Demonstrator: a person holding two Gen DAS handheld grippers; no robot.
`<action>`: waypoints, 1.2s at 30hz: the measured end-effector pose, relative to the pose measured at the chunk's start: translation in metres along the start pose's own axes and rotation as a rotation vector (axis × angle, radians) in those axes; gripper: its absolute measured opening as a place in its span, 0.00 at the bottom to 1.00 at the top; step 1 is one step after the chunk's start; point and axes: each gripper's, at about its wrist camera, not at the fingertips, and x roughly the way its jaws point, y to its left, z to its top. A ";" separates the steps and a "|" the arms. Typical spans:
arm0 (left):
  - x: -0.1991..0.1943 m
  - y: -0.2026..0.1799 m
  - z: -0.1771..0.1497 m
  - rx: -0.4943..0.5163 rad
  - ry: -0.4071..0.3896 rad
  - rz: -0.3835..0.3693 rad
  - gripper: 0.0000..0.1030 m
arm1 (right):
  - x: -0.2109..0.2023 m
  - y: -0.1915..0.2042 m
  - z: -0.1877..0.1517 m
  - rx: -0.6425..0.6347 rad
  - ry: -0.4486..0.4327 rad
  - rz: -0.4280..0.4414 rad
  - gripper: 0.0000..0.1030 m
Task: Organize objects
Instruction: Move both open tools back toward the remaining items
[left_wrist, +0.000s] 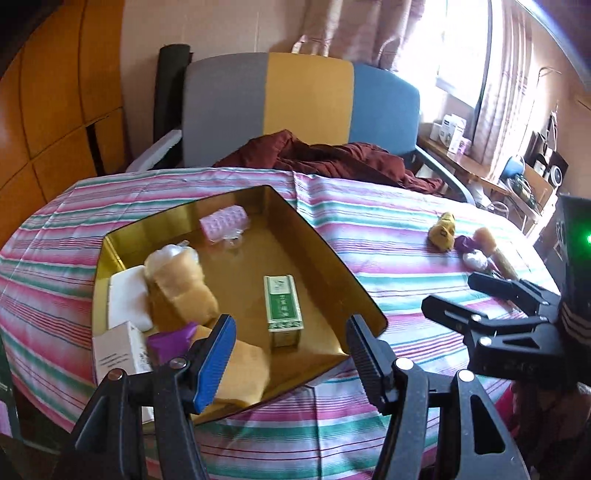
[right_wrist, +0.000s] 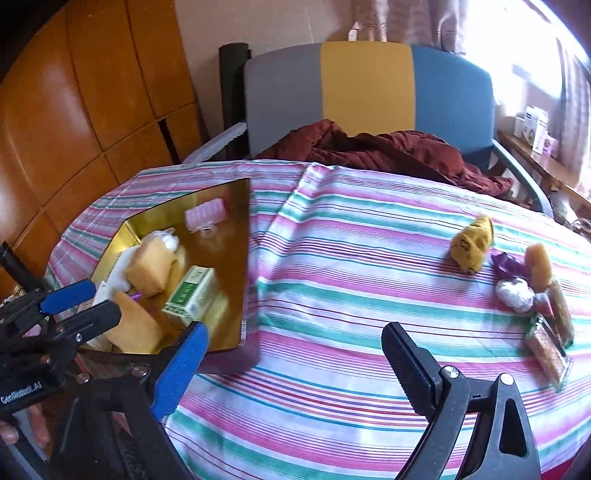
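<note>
A gold box (left_wrist: 325, 254) (right_wrist: 229, 206) sits on the left of the striped table. It holds a green carton (left_wrist: 282, 310) (right_wrist: 190, 291), a pink case (left_wrist: 225, 221) (right_wrist: 205, 218), tan sponges (left_wrist: 177, 288) (right_wrist: 147, 269) and white items (left_wrist: 127, 299). My left gripper (left_wrist: 291, 354) (right_wrist: 81, 299) is open and empty at the box's near edge. My right gripper (right_wrist: 295, 354) (left_wrist: 447, 295) is open and empty over the cloth. On the right lie a yellow plush (right_wrist: 472, 247) (left_wrist: 443, 230), a purple wrapper (right_wrist: 509, 264), a silver ball (right_wrist: 515, 293), a tan sponge (right_wrist: 539, 266) and snack bars (right_wrist: 546, 350).
A striped cloth (right_wrist: 351, 295) covers the round table. A grey, yellow and blue chair (left_wrist: 306, 103) with a maroon garment (left_wrist: 332, 155) stands behind it. Wooden panels (right_wrist: 74, 110) are at left. A cluttered shelf (left_wrist: 517, 173) is by the window at right.
</note>
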 end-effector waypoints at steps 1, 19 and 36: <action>0.001 -0.002 0.000 0.000 0.001 -0.006 0.61 | 0.000 -0.003 0.000 0.003 0.001 -0.005 0.93; 0.025 -0.041 0.005 0.043 0.090 -0.143 0.60 | -0.024 -0.133 0.014 0.165 0.020 -0.206 0.97; 0.071 -0.110 0.036 0.155 0.165 -0.247 0.61 | -0.058 -0.285 -0.019 0.746 -0.131 -0.266 1.00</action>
